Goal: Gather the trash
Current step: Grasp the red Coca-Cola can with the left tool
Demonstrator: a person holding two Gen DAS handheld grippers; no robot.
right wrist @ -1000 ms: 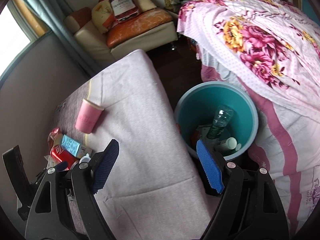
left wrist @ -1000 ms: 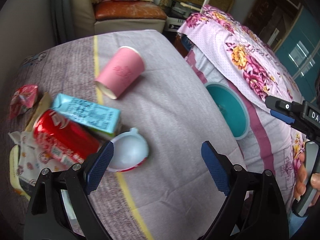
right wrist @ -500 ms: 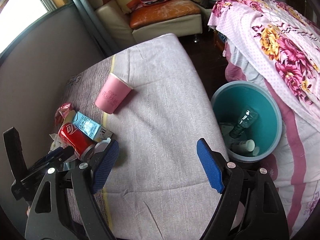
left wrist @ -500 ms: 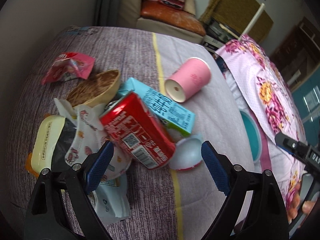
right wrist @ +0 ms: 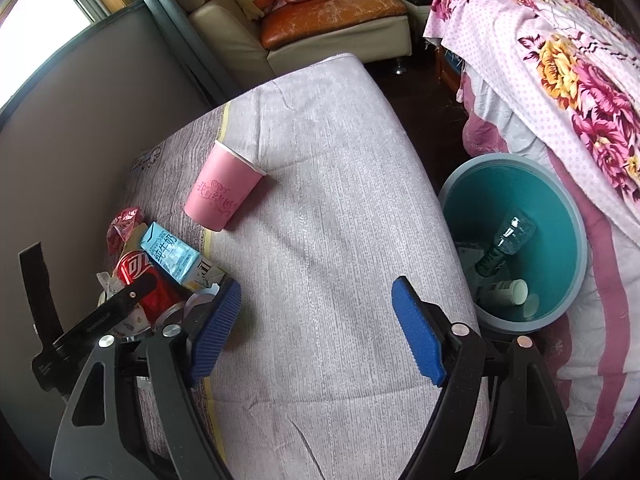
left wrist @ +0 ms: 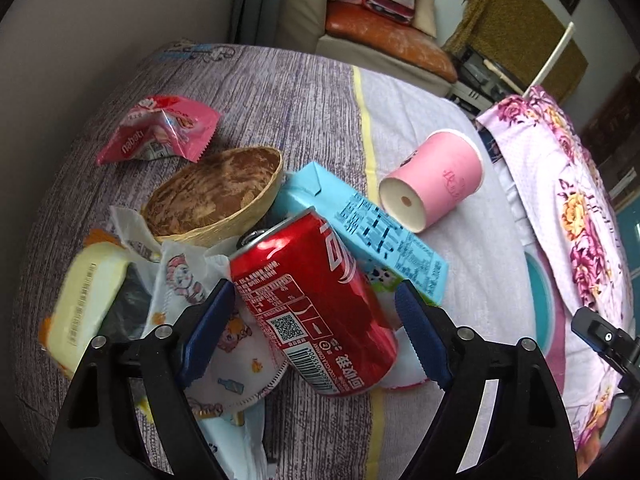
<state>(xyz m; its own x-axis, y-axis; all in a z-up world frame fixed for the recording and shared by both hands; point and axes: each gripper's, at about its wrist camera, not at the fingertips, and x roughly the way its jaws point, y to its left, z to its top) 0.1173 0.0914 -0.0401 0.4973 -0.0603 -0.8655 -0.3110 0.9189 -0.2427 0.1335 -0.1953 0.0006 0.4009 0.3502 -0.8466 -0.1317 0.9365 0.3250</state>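
Both grippers have jaws spread wide and just been closing a little; neither pinches anything. Left gripper (left wrist: 310, 324) now straddles the red can (left wrist: 316, 304), pads beside its sides, contact not certain; a second ago a white lid sat between the jaws and the can lay off to the left. Right gripper (right wrist: 316, 330) hangs over bare cloth (right wrist: 328, 216); a second ago the bin was close behind its right finger, now the bin (right wrist: 576, 216) sits off to the right, beside the bed (right wrist: 560, 52). Left view alone shows the pile in detail: can lying on its side on a printed wrapper (left wrist: 224, 332), blue carton (left wrist: 360, 236) touching the can behind, brown shell (left wrist: 212, 196) at the left rear, pink packet (left wrist: 160, 132) beyond it, yellow pack (left wrist: 84, 304) far left, pink cup (left wrist: 434, 184) on its side, apart to the right. Right view alone shows inside the bin: a clear bottle (right wrist: 508, 240) and a small white bottle (right wrist: 508, 292). It also shows the left gripper's black finger (right wrist: 108, 308) lying across the can (right wrist: 148, 284), with the cup (right wrist: 222, 192) well beyond.
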